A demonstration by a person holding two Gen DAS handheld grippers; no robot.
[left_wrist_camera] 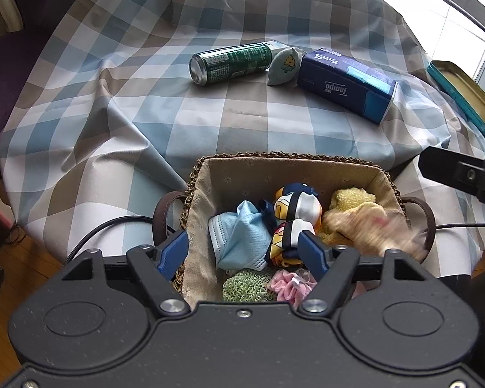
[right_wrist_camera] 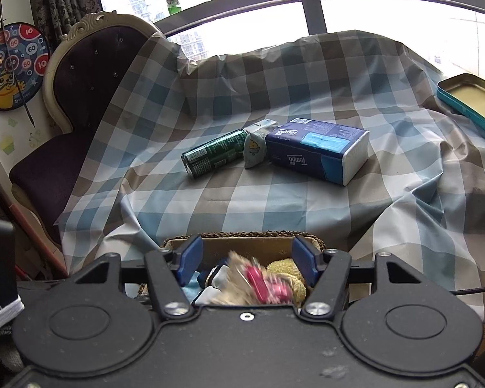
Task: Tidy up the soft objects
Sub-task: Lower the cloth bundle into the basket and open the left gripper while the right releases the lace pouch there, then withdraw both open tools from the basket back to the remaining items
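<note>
Left wrist view: left gripper (left_wrist_camera: 244,247) hangs over the basket (left_wrist_camera: 207,177) at the checked cloth's (left_wrist_camera: 113,103) near edge, jaws apart around nothing, mask (left_wrist_camera: 239,236) below.

Right wrist view: right gripper (right_wrist_camera: 245,260) gapes too, blurred beige-and-pink soft toy (right_wrist_camera: 258,283) loose between.

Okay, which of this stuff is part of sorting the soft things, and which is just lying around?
Job: basket, face mask, patterned cloth, yellow towel, green scrubby, pink scrunchie, small pouch.
Lying about: green can, tissue pack, tin lid, chair.
</note>
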